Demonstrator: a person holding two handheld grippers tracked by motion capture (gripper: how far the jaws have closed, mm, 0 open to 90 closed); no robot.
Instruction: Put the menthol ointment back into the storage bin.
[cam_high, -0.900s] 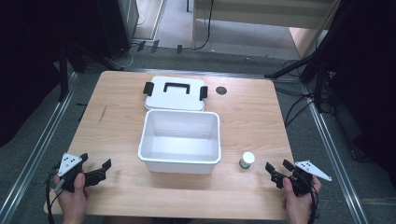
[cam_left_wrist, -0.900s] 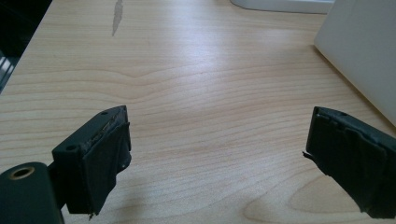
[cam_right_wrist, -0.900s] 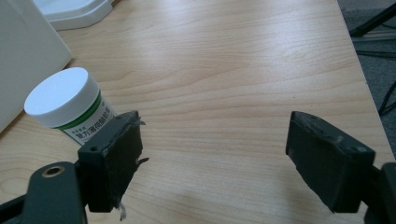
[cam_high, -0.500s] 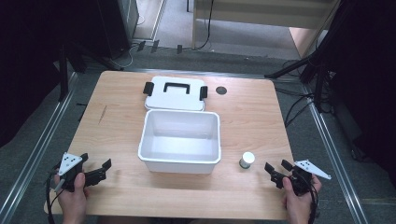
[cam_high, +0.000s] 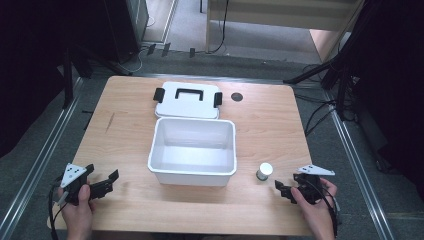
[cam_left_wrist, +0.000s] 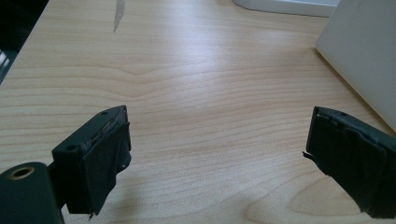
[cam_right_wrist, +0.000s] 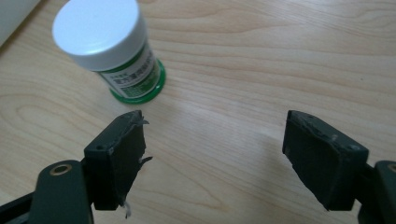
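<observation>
A small jar (cam_high: 264, 171) with a white cap and a green label stands upright on the wooden table (cam_high: 125, 130), just right of an open white box (cam_high: 192, 170). In the right gripper view the jar (cam_right_wrist: 109, 46) stands ahead and to the left of the jaws, apart from them. My right gripper (cam_high: 280, 191) (cam_right_wrist: 215, 135) is open and holds nothing. At the table's near left corner my left gripper (cam_high: 111, 181) (cam_left_wrist: 217, 135) is open over bare wood, with the box wall (cam_left_wrist: 364, 56) ahead on its right.
The box's white lid (cam_high: 187, 100), with a black handle and black clips, lies flat behind the box. A round black hole (cam_high: 236, 96) sits in the tabletop right of the lid. Metal rails run along both sides of the table.
</observation>
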